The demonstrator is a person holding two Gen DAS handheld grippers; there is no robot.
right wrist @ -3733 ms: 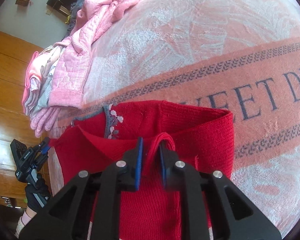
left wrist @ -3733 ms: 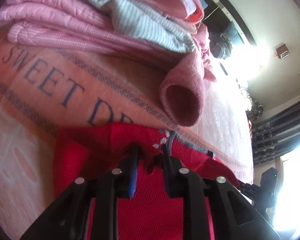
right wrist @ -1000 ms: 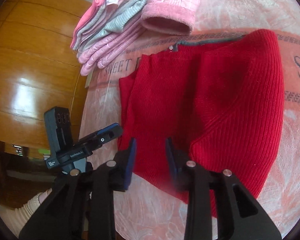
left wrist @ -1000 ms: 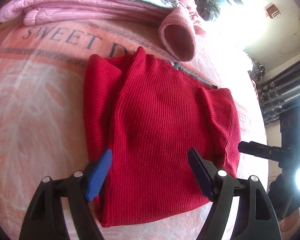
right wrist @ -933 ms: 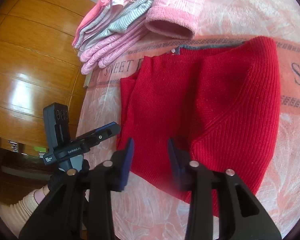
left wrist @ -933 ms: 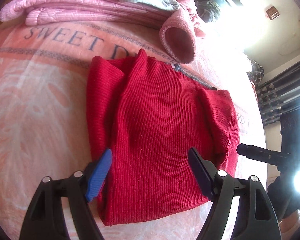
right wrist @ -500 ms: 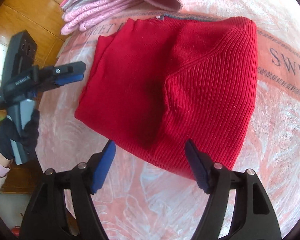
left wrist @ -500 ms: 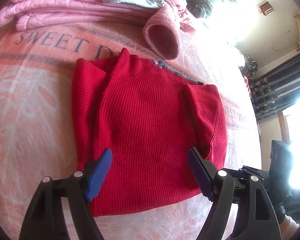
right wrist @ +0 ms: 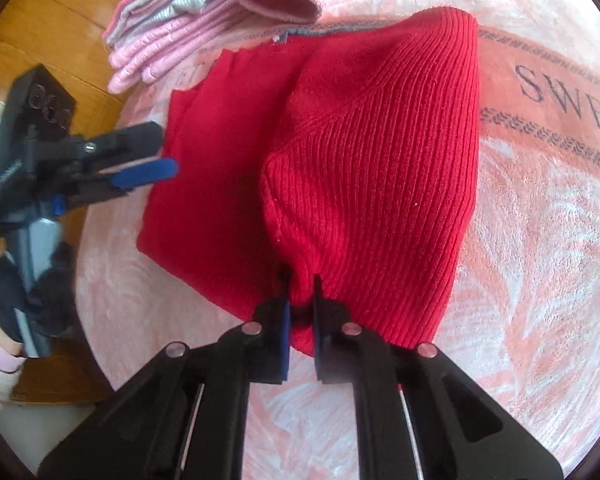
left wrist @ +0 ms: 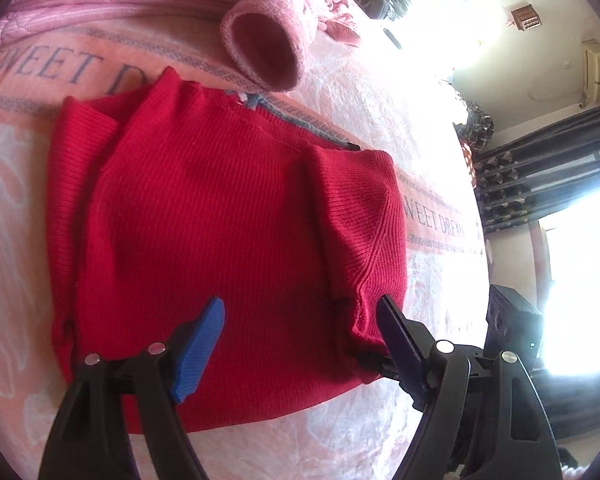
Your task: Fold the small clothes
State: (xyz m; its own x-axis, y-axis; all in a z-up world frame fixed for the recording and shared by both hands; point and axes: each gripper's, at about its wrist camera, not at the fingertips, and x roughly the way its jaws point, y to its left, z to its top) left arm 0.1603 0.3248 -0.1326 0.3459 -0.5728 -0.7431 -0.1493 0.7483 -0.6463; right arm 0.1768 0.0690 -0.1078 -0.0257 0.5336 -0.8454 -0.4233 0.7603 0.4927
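Red ribbed knit sweater (right wrist: 340, 160) pinched at near hem by right gripper (right wrist: 300, 292) | left gripper (left wrist: 300, 320) spread wide, empty | risk: fold undone if dragged (one-sided pull)

left wrist: close, over sweater (left wrist: 220, 220) | right wrist: close, opposite edge | shared: sweater

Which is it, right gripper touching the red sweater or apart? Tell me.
Touching. The right wrist view shows the right gripper with its jaws shut on the near hem of the red sweater, fabric bunched between them.

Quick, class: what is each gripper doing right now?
Left gripper: open over the red sweater, holding nothing.
Right gripper: shut on the sweater's near edge.
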